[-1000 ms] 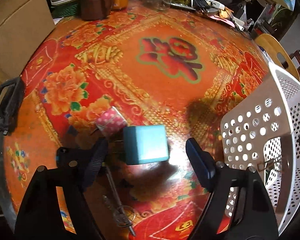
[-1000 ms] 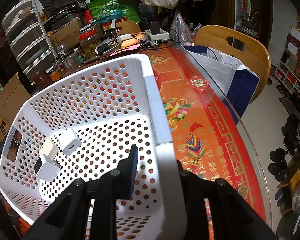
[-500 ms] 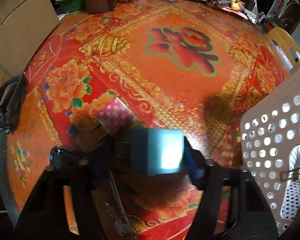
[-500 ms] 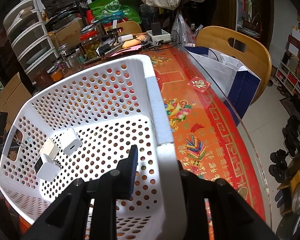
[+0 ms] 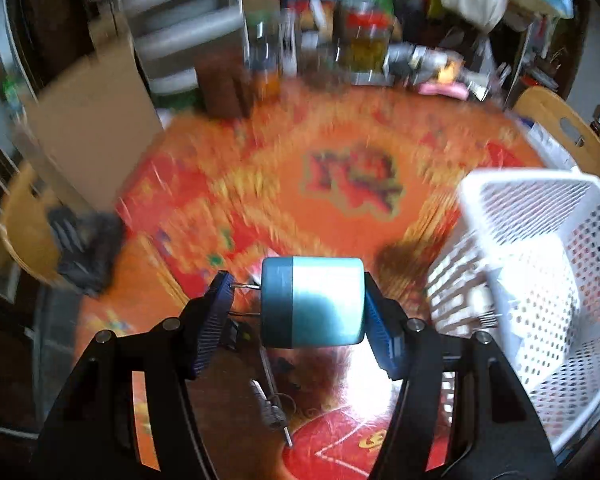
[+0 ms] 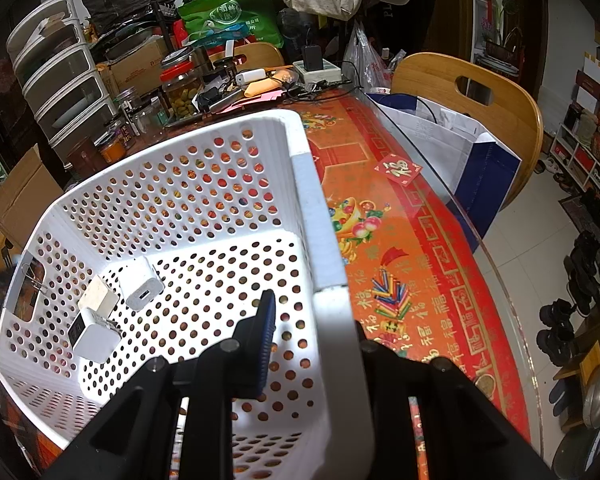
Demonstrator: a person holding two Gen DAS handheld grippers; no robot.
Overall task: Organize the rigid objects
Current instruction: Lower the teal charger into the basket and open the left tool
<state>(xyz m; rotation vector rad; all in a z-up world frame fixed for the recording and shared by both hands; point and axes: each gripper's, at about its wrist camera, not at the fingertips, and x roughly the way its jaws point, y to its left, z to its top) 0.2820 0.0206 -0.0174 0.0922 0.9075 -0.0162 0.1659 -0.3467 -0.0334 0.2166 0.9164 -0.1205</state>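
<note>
Left wrist view: left gripper [image 5: 300,308] clamped on teal block [image 5: 312,307], frame centre, above blurred table; no label legible. Right wrist view: right gripper [image 6: 312,320] pinching white basket [image 6: 324,240] rim, lower centre; white chargers [image 6: 112,304] inside, lower left; red tag [image 6: 398,170] reading "福", centre right.

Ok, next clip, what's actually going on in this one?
A person is tidying small items into a white perforated plastic basket. The left gripper holds a teal plug-in charger block between its fingers, lifted above the red patterned tablecloth, with the basket to its right. The right gripper is clamped on the basket's rim. Three white charger cubes already lie inside.
</note>
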